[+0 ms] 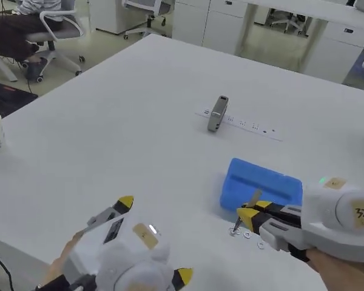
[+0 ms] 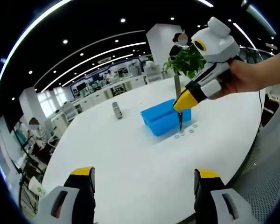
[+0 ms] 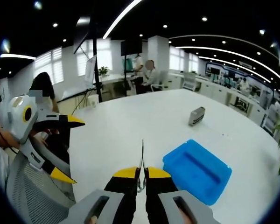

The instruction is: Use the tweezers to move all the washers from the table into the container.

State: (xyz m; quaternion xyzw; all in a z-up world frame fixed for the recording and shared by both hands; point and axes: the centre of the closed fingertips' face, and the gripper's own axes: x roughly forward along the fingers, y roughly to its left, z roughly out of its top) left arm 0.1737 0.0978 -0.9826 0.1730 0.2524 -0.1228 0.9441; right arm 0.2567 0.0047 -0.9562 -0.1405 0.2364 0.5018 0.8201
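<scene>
**A:** Head view: what stands on the wide white table (image 1: 139, 121)?

**B:** A blue rectangular plastic container (image 1: 264, 185). The left gripper (image 1: 155, 239) has its jaws spread and holds nothing.

**A:** And the right gripper (image 1: 247, 217)?

**B:** Its jaws pinch thin metal tweezers (image 3: 142, 156). The small metal washers (image 1: 247, 234) lie on the table just beside the container.

A broad white desk (image 1: 109, 115) stands in an open-plan office. Past its far edge are white cabinets (image 1: 212, 27) and a grey swivel chair (image 1: 60, 27) on pale flooring (image 1: 103, 51). Long ceiling light strips (image 3: 123, 17) glow overhead, bright windows (image 3: 49, 63) line one wall, and a leafy green plant (image 2: 189, 58) grows beyond the desk.
</scene>
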